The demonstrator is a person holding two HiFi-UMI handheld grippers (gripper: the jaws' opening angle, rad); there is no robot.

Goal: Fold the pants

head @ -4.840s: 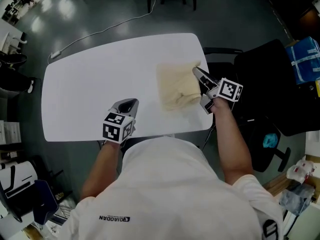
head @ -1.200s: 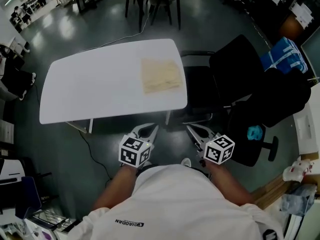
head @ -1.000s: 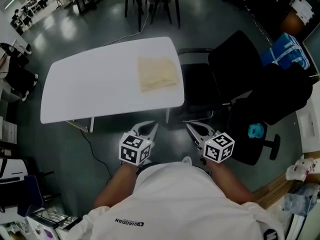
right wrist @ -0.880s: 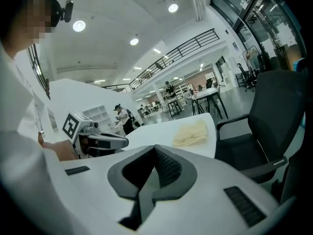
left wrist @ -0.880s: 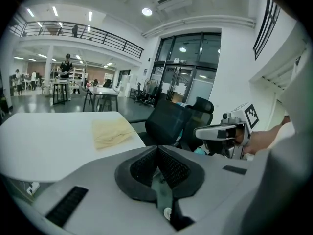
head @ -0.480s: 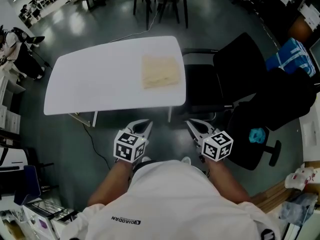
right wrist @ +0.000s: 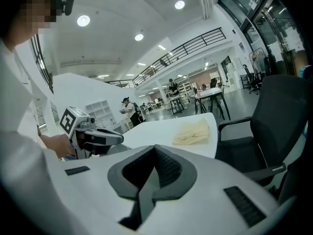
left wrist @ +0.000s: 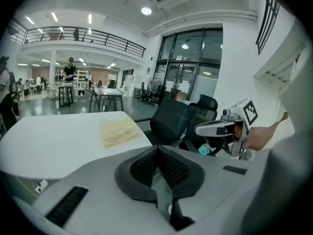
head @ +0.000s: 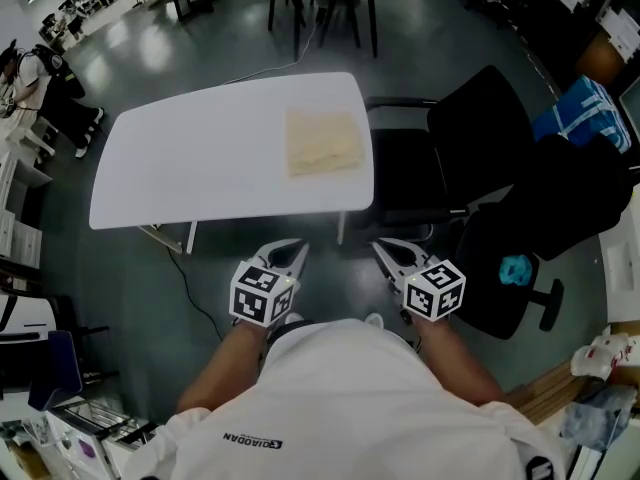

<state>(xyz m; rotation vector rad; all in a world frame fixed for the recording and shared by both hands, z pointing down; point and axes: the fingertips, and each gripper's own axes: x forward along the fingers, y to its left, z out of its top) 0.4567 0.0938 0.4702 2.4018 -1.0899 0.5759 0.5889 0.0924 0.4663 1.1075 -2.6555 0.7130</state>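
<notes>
- White rounded-corner table (head: 180, 168): left and middle bare, broad open top.
- Folded cream fabric pants (head: 323, 143): flat on the table's right end, just inside the right edge.
- Left gripper (head: 297, 246): jaws clenched together, nothing between; over grey floor short of the table's near edge, well apart from pants.
- Right gripper (head: 381, 247): jaws clenched, empty, beside the left one.
- Black office chair (head: 470, 138): just beside the table's right edge.
- White shirt (head: 350, 408): dark upside-down lettering, unclear.

Table (head: 190, 168) left bare; chair (head: 480, 128) beside right edge.
</notes>
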